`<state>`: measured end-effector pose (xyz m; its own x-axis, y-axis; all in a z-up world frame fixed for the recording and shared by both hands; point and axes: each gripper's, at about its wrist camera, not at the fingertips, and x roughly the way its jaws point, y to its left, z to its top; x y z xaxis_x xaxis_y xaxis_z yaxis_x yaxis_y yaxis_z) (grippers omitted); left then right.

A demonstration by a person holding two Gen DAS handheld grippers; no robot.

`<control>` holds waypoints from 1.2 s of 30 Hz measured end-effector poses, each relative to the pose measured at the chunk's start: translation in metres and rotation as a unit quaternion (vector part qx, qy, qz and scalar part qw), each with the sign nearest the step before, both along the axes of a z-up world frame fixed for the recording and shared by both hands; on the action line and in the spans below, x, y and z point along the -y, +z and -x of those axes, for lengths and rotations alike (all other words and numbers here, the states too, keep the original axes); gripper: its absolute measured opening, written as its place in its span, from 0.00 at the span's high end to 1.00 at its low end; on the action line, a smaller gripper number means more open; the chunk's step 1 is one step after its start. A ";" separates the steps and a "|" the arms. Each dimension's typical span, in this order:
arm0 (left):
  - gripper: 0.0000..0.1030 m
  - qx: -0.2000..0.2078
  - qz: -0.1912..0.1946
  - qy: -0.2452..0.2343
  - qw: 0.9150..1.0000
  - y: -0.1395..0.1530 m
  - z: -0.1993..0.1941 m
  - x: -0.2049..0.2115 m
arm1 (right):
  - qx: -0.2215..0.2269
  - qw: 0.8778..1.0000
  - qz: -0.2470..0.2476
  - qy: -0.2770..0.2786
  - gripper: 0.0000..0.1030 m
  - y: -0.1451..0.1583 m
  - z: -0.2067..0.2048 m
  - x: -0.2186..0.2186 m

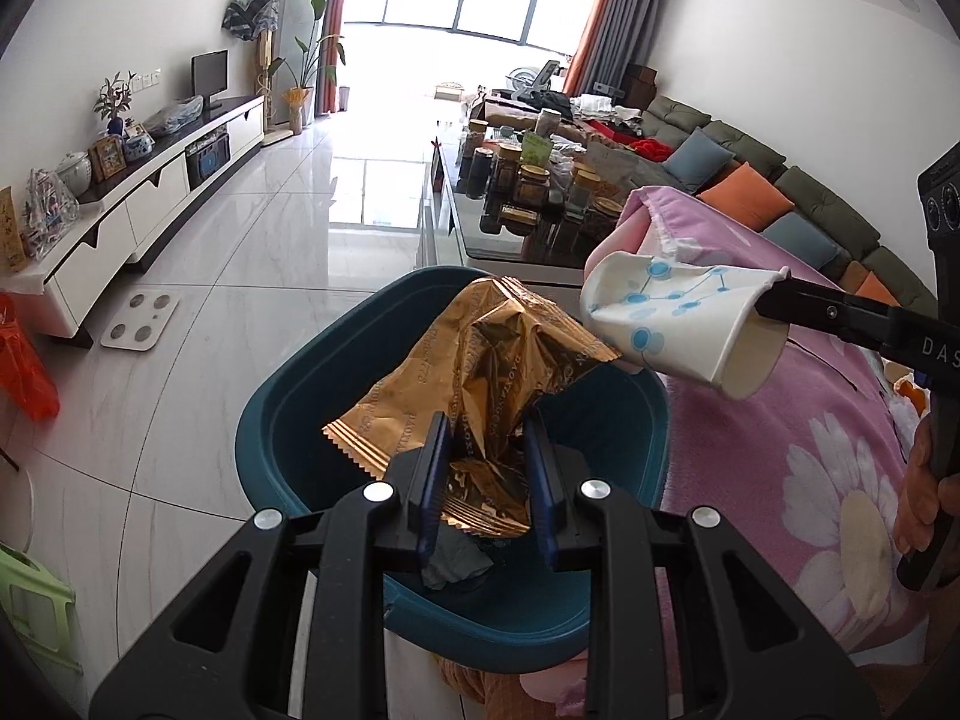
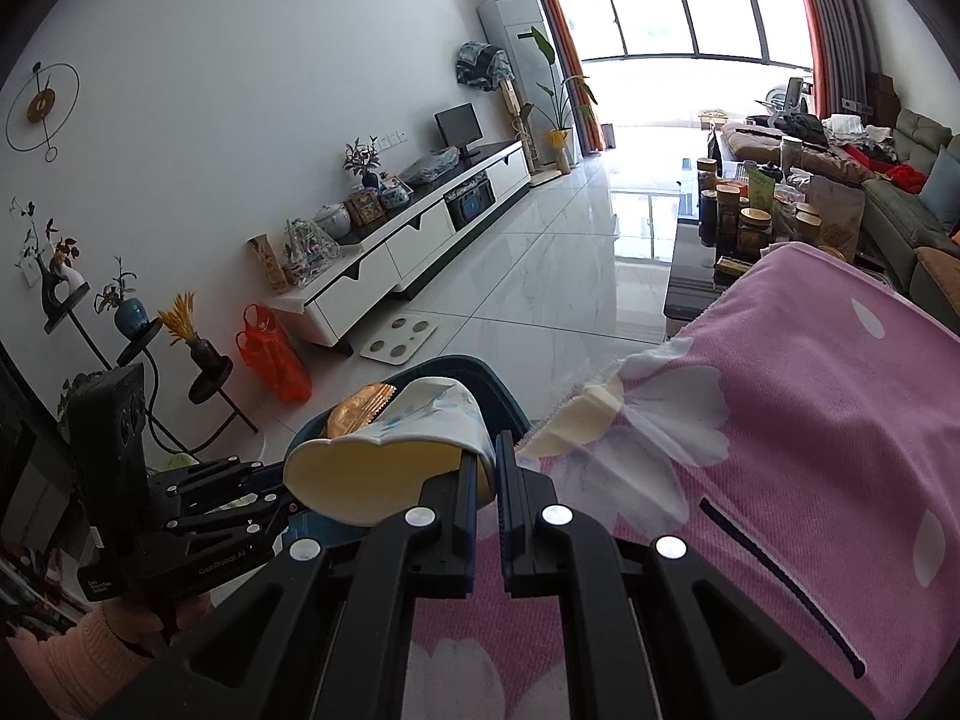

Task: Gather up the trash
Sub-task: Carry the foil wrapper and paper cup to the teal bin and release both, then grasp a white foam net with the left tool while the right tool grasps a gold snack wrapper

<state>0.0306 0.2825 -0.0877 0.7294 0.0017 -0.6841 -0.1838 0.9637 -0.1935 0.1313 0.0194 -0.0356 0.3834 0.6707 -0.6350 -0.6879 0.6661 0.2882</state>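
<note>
A crumpled gold wrapper is pinched in the left claw, whose jaws stand narrow around it, directly above the open teal bin, with dark trash lying inside. Just right of it, the right claw is clamped tight on the rim of a squashed white paper cup with blue dots, held tilted over the bin's right edge. The bin stands on the pale tiled floor, touching a pink flowered blanket on its right, with a cluttered worktop farther off.
</note>
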 end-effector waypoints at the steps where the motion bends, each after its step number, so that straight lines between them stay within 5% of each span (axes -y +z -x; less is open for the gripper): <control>1: 0.76 -0.005 0.002 0.004 1.000 -0.003 -0.005 0.000 | -0.002 1.000 0.002 0.000 0.94 -0.002 -0.002 -0.003; 8: 0.66 -0.019 0.025 0.020 0.999 -0.014 -0.021 -0.012 | -0.023 1.000 0.012 -0.002 0.89 -0.012 -0.009 -0.020; 12: 0.59 -0.022 0.030 0.026 0.999 -0.017 -0.027 -0.014 | -0.017 1.000 0.010 -0.003 0.70 -0.010 -0.006 -0.019; 22: 0.50 0.014 0.009 0.031 0.999 0.005 -0.007 0.001 | -0.017 1.000 -0.011 -0.005 0.70 -0.003 -0.002 -0.001; 28: 0.39 0.062 -0.007 -0.015 0.998 0.034 0.012 0.036 | 0.011 0.999 -0.025 -0.018 0.62 0.013 0.021 0.036; 36: 0.35 0.095 -0.003 -0.138 0.986 0.059 0.015 0.121 | 0.038 0.996 -0.039 -0.074 0.59 0.026 0.047 0.109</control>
